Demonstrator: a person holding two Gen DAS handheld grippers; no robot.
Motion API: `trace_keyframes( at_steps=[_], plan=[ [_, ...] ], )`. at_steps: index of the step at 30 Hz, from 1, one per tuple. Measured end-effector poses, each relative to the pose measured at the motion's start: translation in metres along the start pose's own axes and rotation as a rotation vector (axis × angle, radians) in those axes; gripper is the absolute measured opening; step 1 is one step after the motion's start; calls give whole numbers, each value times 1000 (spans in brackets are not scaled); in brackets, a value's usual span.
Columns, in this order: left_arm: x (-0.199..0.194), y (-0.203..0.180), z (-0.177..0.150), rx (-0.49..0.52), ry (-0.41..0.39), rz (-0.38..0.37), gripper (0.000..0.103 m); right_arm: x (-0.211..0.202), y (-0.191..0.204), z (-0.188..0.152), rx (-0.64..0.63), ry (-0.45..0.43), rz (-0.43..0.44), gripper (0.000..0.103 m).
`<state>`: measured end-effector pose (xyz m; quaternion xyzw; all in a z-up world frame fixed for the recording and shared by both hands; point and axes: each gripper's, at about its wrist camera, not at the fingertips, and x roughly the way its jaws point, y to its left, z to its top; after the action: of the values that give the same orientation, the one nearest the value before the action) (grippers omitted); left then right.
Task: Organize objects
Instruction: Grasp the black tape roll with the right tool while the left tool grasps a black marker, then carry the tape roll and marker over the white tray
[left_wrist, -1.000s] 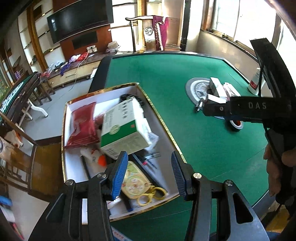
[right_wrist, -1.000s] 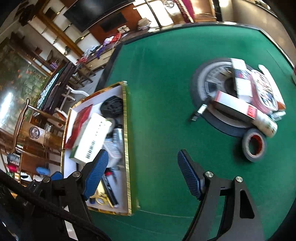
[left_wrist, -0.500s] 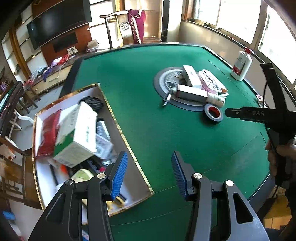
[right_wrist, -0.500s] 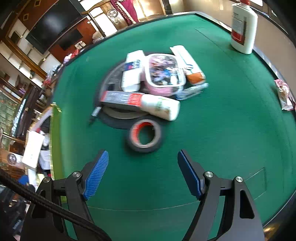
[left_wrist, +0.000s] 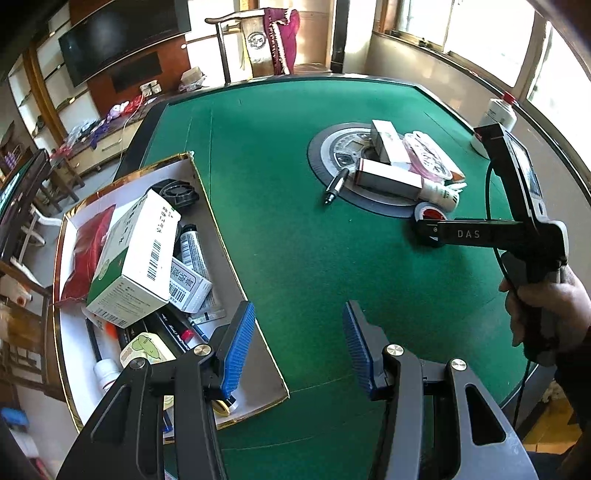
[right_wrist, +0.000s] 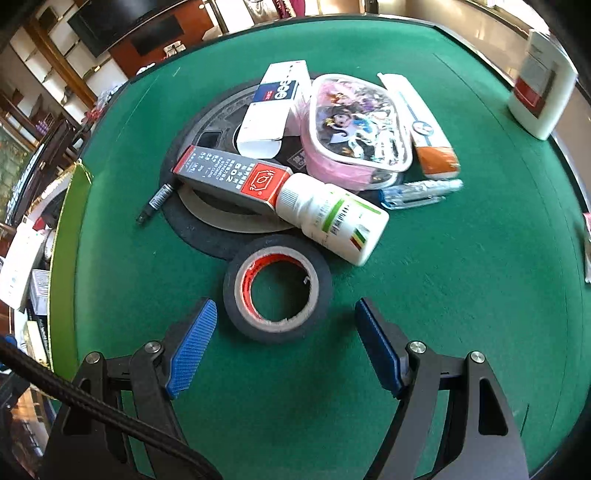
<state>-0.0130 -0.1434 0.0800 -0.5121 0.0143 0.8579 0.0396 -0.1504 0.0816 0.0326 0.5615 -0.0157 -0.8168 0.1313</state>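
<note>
A black tape roll (right_wrist: 277, 286) with a red core lies flat on the green felt, just ahead of my right gripper (right_wrist: 286, 341), which hangs open and empty above it. Behind the roll lie a white bottle (right_wrist: 330, 218), a grey-and-red carton (right_wrist: 232, 177), a pink pouch (right_wrist: 356, 125), a white box (right_wrist: 273, 107), a pen (right_wrist: 421, 190) and a black marker (right_wrist: 155, 201). My left gripper (left_wrist: 299, 345) is open and empty over the felt, beside the gold-rimmed box (left_wrist: 218, 236) full of items. The right gripper's body (left_wrist: 480, 232) shows at the right, over the tape roll (left_wrist: 428, 218).
A white bottle (right_wrist: 539, 88) stands near the table's far right edge. The pile rests on a round black disc (left_wrist: 332, 162) at the table's middle. A large white-and-green carton (left_wrist: 133, 258) lies on top in the box. A hand (left_wrist: 546, 299) holds the right tool.
Both grippers swung rightward, away from the box. The right one came down over the pile, so the tape roll now lies just ahead of its open fingers.
</note>
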Motion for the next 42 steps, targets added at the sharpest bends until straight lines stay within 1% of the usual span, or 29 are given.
trace_keyframes(
  at_steps=[1,2,3,4,6,8,10,12,13,14,15,17,19,20,23,27,28,29,30,33,37,40,42],
  plan=[
    [2,0,1,-8,2,-1,44,0,2,1,-17,-20,-9,77],
    [5,0,3,-14,6,-6,44,1,3,1,-28,-22,-13,73],
    [7,0,5,-21,12,-15,44,2,5,1,-47,-23,-29,71],
    [10,0,9,-29,20,-31,44,1,7,1,-69,-25,-43,62],
    [17,1,20,-46,28,-64,43,-2,10,-2,-94,-17,-61,62],
    [25,0,34,-55,37,-86,43,-9,6,-8,-82,-17,-47,62],
    [36,-3,54,-38,35,-106,43,-18,-1,-13,-70,-28,-23,62],
    [50,-7,76,-8,31,-106,43,-28,-10,-21,-56,-33,1,62],
    [60,-10,88,12,39,-118,43,-31,-13,-25,-49,-33,6,62],
    [71,-12,97,28,57,-115,43,-34,-17,-28,-41,-31,13,62],
    [79,-14,104,41,68,-107,43,-38,-22,-32,-32,-29,18,62],
    [98,-22,118,87,93,-121,43,-42,-30,-37,-13,-29,24,62],
    [112,-29,125,135,114,-98,43,-45,-38,-42,3,-28,32,62],
    [120,-33,126,161,133,-103,43,-47,-43,-45,12,-29,35,62],
    [137,-40,131,193,151,-81,43,-49,-51,-49,37,-25,41,62],
    [149,-46,136,202,155,-85,42,-45,-56,-47,58,-21,43,62],
    [153,-46,138,198,160,-87,38,-44,-57,-47,62,-21,43,62],
    [157,-45,138,195,172,-96,17,-45,-57,-47,64,-20,47,62],
    [160,-47,137,199,184,-97,12,-45,-58,-47,64,-20,49,62],
    [161,-50,134,217,166,-78,12,-46,-57,-47,67,-24,55,62],
    [156,-48,123,172,164,-72,12,-47,-55,-46,67,-26,61,62],
    [146,-53,104,147,155,-61,12,-48,-50,-46,61,-28,68,62],
    [137,-61,87,150,152,-53,12,-48,-46,-48,56,-26,71,62]
  ],
)
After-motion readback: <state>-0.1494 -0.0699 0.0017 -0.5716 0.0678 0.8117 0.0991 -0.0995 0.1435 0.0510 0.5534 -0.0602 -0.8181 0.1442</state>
